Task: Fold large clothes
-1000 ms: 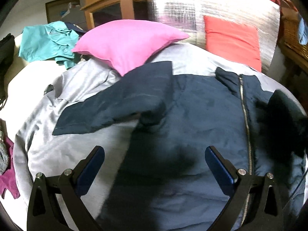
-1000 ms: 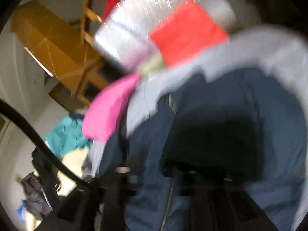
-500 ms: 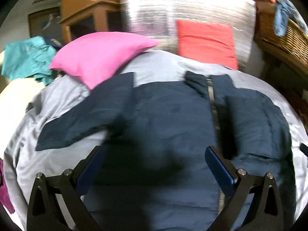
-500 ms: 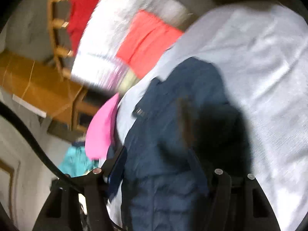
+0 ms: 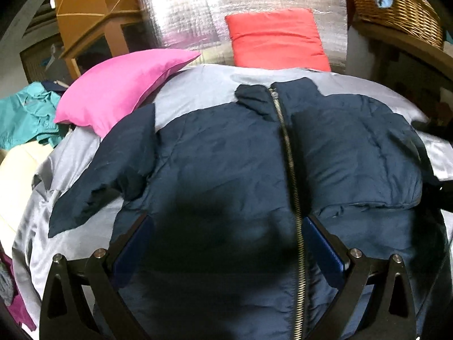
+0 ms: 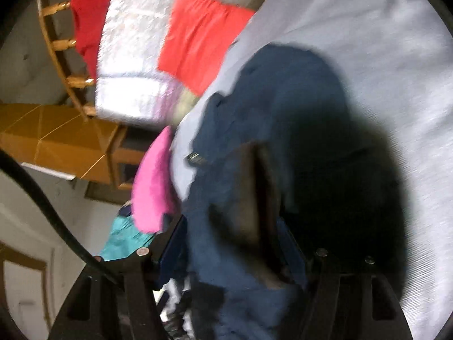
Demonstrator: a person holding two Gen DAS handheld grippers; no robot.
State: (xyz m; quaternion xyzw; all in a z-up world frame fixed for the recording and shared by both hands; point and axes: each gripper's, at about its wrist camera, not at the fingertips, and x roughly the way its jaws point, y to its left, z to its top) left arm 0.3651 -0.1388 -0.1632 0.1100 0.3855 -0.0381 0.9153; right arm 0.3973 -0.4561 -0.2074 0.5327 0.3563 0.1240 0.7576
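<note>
At the far left a teal shirt (image 5: 25,113) lay crumpled beside a pink pillow (image 5: 119,93), which rested on the grey sheet (image 5: 198,85). Your left gripper (image 5: 226,243) hung over the navy jacket (image 5: 220,147) with its jaws wide apart, nothing between the pads. The jacket lay front up on the sheet, zipper (image 5: 288,164) closed, its left sleeve angled out and its right sleeve folded over the chest. A red cushion (image 5: 277,39) leaned behind the collar, a wicker basket (image 5: 396,8) further right. Your right gripper (image 6: 232,249) had jacket fabric between its blurred fingers; I cannot tell whether it was gripped.
</note>
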